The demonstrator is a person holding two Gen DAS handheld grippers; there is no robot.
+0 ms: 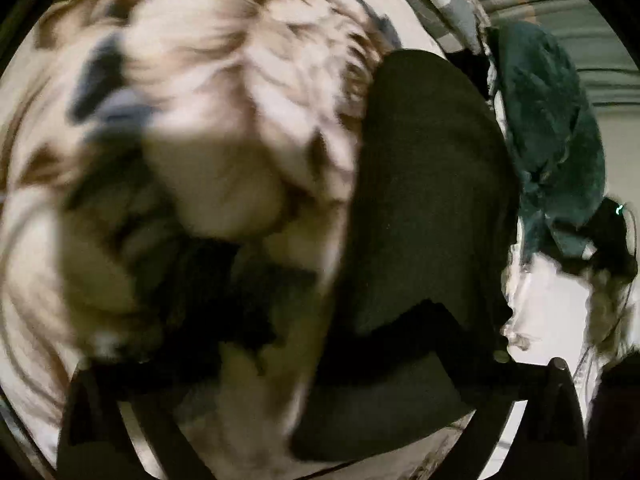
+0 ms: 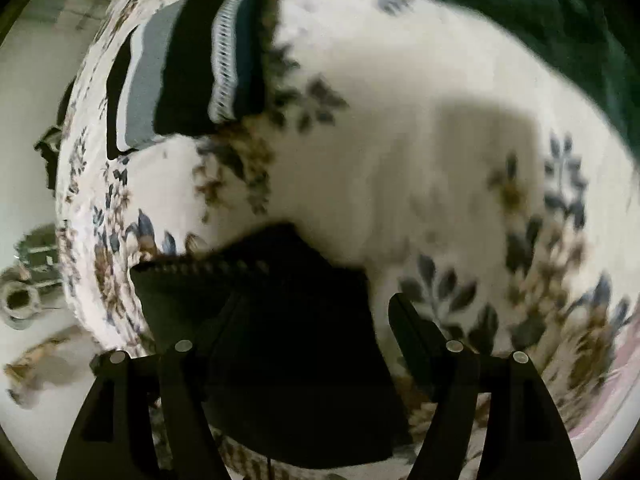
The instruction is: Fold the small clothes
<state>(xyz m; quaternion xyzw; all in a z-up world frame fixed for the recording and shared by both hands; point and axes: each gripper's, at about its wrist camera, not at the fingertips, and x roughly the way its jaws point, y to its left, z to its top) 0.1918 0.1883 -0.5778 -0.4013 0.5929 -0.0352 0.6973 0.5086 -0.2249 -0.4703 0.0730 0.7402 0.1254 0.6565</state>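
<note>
Black garment flat on the bed, both tongs spread

Black garment lies on the floral bedspread, and in your left wrist view it runs as a long dark strip from the middle down toward the lower edge, between the two left fingers. Your left tongs stand wide apart, one finger at each lower corner of that view, and neither presses on the cloth. In your right wrist view the same black garment sits low in the frame, with a ribbed edge along its top. Your right tongs are parted too; the garment lies between and under the fingers, and their pads do not pinch it. Both views are blurred, so finer contact is hard to judge.

Farther up the bedspread you have a stack of folded clothes in black, grey and white bands. A dark green cloth lies bunched at the bed's edge, also seen at the right of your left view.
</note>
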